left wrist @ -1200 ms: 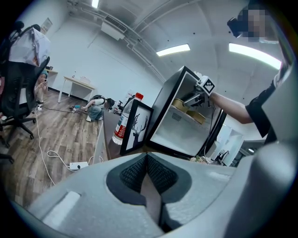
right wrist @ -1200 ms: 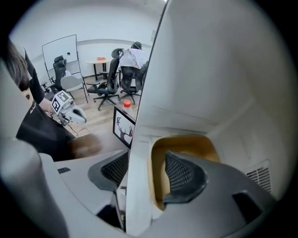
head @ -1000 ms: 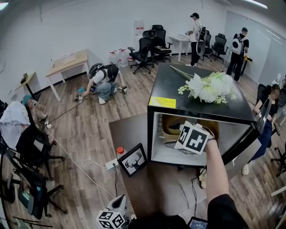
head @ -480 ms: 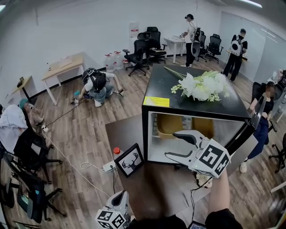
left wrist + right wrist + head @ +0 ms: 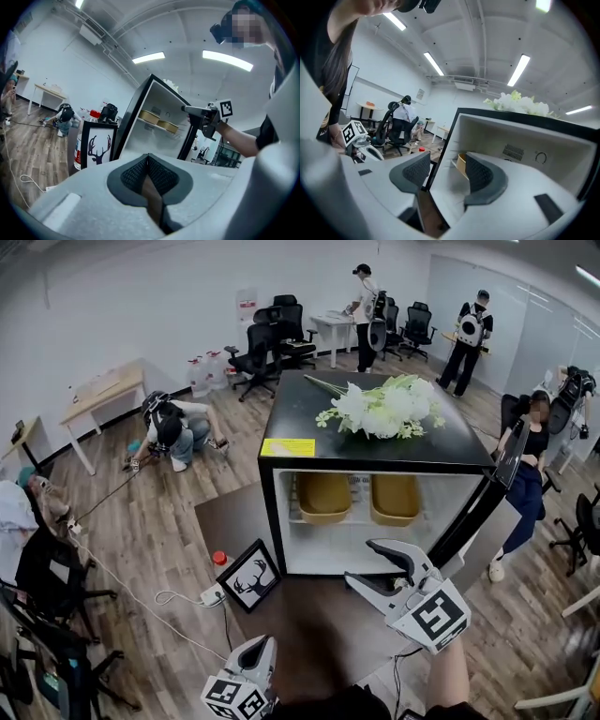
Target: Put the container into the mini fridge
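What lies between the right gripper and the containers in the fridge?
Nothing; head view shows bare fridge interior before the containers. The right gripper's empty jaws have just been closing.

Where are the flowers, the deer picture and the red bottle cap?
flowers (image 5: 380, 409), head view, white blooms.
deer picture (image 5: 250, 576), head view, the deer's head.
red bottle cap (image 5: 219, 558), head view, its top.

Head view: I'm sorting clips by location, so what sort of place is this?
Probably an open office: rolling office chairs, a plain desk, and a mini fridge set up mid-floor.
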{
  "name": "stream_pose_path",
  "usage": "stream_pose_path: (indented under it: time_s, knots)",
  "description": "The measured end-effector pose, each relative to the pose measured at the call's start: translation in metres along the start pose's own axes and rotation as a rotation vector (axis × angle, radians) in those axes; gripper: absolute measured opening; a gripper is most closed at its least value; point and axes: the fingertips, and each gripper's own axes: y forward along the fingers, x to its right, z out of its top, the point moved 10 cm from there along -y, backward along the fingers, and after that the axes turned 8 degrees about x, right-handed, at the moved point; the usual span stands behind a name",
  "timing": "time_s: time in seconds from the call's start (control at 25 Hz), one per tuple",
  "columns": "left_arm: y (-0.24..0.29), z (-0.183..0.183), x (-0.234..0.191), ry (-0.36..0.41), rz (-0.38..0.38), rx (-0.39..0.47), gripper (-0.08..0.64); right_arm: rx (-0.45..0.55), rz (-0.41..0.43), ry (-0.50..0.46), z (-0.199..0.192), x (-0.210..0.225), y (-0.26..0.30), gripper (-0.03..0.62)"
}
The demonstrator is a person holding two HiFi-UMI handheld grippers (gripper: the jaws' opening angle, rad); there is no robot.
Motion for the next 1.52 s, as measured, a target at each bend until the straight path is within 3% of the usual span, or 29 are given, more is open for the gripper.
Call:
stream_pose_path:
  time_s: [0.16,0.32,0.48,0.6,0.76,1.04,1.2,1.36,1.52]
  knots:
    - [0.008,0.002,0.012,-0.008,-0.047,0.007,0.009,0.019,-0.099,0.049,-0.011,-0.015,-0.018,0.279]
    - [0.017,0.008,0.024,0.000,-0.096,0.029,0.009,0.001,-0.158,0.084,-0.022,-0.034,-0.035,0.276]
    - [0.023,0.011,0.033,-0.006,-0.125,0.048,0.009,-0.010,-0.218,0.162,-0.035,-0.053,-0.050,0.230]
    - [0.025,0.010,0.038,-0.012,-0.143,0.051,0.009,-0.032,-0.205,0.220,-0.049,-0.069,-0.056,0.220]
    - [0.027,-0.003,0.043,-0.032,-0.202,0.007,0.009,-0.051,-0.241,0.323,-0.069,-0.092,-0.065,0.204]
    - [0.028,-0.020,0.052,-0.047,-0.242,-0.046,0.009,-0.128,-0.312,0.444,-0.108,-0.129,-0.072,0.098]
    - [0.028,-0.024,0.052,-0.071,-0.295,-0.047,0.009,-0.099,-0.372,0.499,-0.119,-0.142,-0.075,0.018]
    - [0.028,-0.028,0.051,-0.051,-0.301,-0.052,0.009,-0.062,-0.431,0.531,-0.125,-0.147,-0.074,0.009]
    - [0.027,-0.038,0.051,-0.141,-0.355,-0.068,0.009,-0.130,-0.499,0.557,-0.142,-0.162,-0.072,0.008]
